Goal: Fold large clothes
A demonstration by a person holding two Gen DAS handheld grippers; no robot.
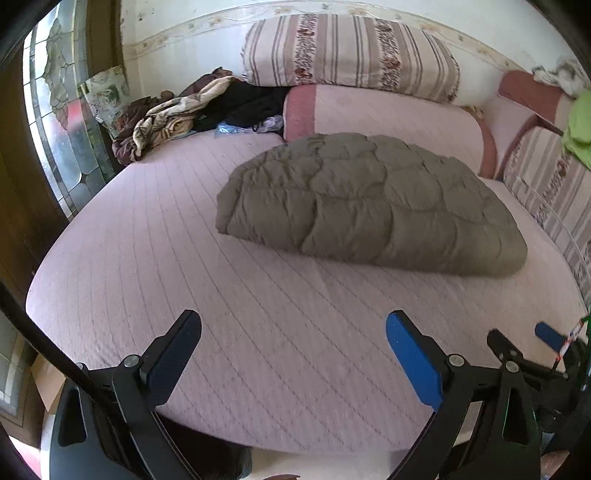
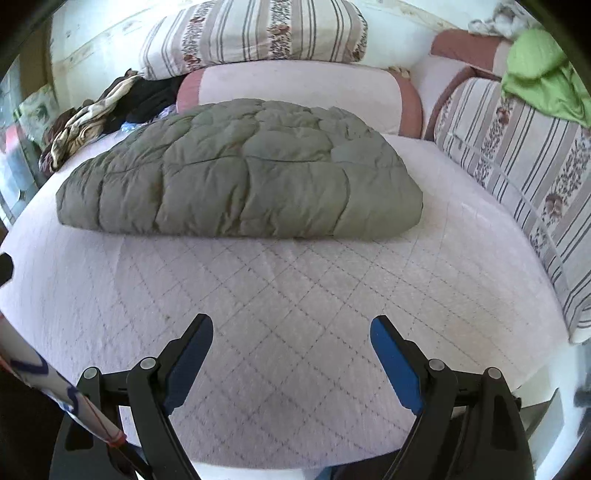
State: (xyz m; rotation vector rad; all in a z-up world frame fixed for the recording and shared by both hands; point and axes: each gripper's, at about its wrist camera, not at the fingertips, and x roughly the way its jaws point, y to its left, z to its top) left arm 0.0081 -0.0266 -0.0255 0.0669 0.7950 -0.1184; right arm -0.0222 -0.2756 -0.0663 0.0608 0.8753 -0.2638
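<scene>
In the left wrist view, the left gripper [image 1: 293, 325] hung above the near part of the bed [image 1: 155, 258], its two fingers spread wide with nothing between them. The quilt [image 1: 369, 206], a grey-olive padded one, lay folded into a thick bundle ahead of the gripper and a little to its right, well apart from the fingertips, resting flat on the pink quilted cover. Beyond the quilt sat a pink bolster [image 1: 388, 118], and behind that a striped floral pillow [image 1: 347, 55] against the wall. Far ahead to the left lay a heap of clothes [image 1: 184, 114], brown, cream and black. At the right edge, part of the right gripper [image 1: 528, 343] showed beside the left one, its blue pad visible.

In the right wrist view, the right gripper [image 2: 291, 328] was likewise parted wide and held nothing, poised over the bare cover of the bed [image 2: 295, 295]. The quilt [image 2: 240, 177] lay straight ahead and slightly left, well clear of the fingers, its folded edge facing the gripper. The bolster [image 2: 295, 88] was just behind it, with the pillow [image 2: 258, 33] stacked further back. To the right ran a striped cushion [image 2: 517, 155] with a green cloth [image 2: 539, 74] draped on its far end. The clothes [image 2: 103, 118] lay far ahead on the left.
</scene>
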